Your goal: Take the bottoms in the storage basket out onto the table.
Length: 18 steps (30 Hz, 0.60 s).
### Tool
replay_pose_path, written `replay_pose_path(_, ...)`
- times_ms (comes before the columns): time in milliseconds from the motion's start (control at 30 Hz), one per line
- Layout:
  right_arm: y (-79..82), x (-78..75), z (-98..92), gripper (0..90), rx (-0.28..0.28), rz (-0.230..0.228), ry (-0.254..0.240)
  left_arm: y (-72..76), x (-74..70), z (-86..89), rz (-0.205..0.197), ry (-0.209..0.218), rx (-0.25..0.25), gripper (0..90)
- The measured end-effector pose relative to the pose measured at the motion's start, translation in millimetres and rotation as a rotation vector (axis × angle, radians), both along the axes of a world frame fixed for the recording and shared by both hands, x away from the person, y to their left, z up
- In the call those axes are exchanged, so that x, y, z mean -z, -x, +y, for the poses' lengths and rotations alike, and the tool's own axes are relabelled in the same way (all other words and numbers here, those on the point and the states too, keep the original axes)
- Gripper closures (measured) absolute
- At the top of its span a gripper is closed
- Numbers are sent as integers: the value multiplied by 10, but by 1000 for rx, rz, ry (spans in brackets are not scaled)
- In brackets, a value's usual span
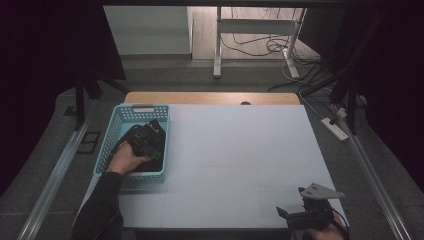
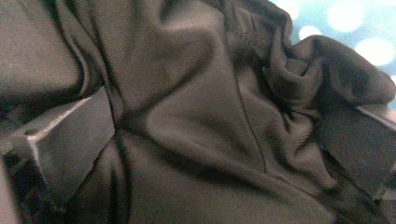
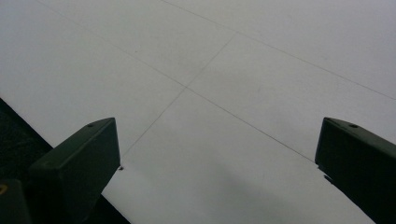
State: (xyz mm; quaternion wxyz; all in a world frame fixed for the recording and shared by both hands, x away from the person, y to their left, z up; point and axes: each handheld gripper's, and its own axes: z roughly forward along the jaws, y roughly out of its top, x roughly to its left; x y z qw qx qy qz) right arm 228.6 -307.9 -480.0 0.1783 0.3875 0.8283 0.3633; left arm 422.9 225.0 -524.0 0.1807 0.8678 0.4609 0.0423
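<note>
We record the black garment (image 1: 146, 142) lying bunched inside the light blue basket (image 1: 112, 131), which we take as our landmark; the basket stands on the white counter (image 1: 235, 150) at its left side. The left hand-held gripper (image 1: 145, 140) is down in the basket, pressed into the cloth, with the person's left hand (image 1: 125, 159) at the basket's near end. In the left gripper view, folds of the garment (image 2: 196, 116) lie between and over the two black jaws, which stand spread at either side; we cannot tell whether they have closed enough to pinch the fabric.

The right hand-held gripper (image 1: 305, 210) waits well to the right of the basket, at the counter's near edge. Its own view shows the jaws wide apart over bare counter (image 3: 224, 84), holding nothing.

We judge the step in hand to be the grasp of the garment within the basket. The next move calls for a firm closure on a thick fold, then a lift straight up, high enough to clear the basket wall, and a carry rightward from the basket onto the open counter. The loose cloth may snag the perforated rim.
</note>
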Motion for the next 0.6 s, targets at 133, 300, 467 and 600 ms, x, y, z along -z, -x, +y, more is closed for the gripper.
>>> replay_pose_path(133,-1,1,2,3,0,-1,2,-10,-26,23,0,4,-24,84)
replay_pose_path(300,-1,2,6,3,0,0,4,-30,-75,77,2,19,-72,288)
replay_pose_path(467,-2,3,6,3,-1,1,4,-36,-105,96,16,55,-55,557)
replay_pose_path(600,-2,3,7,3,-2,2,7,-47,-108,109,38,89,-52,696)
